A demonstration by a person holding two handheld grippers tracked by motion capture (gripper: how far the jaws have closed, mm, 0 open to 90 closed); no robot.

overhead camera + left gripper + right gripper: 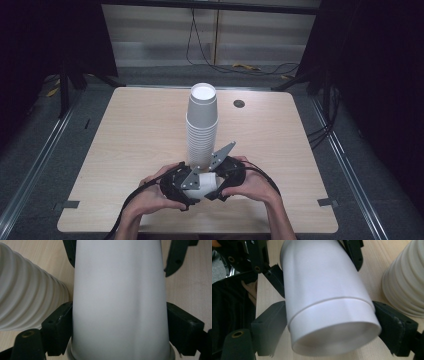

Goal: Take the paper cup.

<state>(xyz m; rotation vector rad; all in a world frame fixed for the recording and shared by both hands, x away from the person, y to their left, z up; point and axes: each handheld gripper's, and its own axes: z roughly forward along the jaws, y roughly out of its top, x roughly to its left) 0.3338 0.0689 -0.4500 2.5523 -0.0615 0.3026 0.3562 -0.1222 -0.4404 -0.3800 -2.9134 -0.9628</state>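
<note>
Even overhead light brightens the pale wooden table (pixel 140 135), while the surroundings fall into deep shadow. In both gripper views the white paper cup (pixel 120 300) sits so close that it looks soft and slightly blurred, with gentle shading and no harsh glare.

1. A tall stack of white paper cups (pixel 202 125) is seen standing upside down near the middle of the light wooden table (pixel 130 140), its ribbed rims layered one over another towards its base.
2. A separate pair of nested white cups (pixel 206 182) is held on its side just in front of the stack, above the table's near edge.
3. The outer cup (pixel 329 327) is seen sleeved over the inner cup (pixel 312 272), its rim step forming a line across the white wall.
</note>
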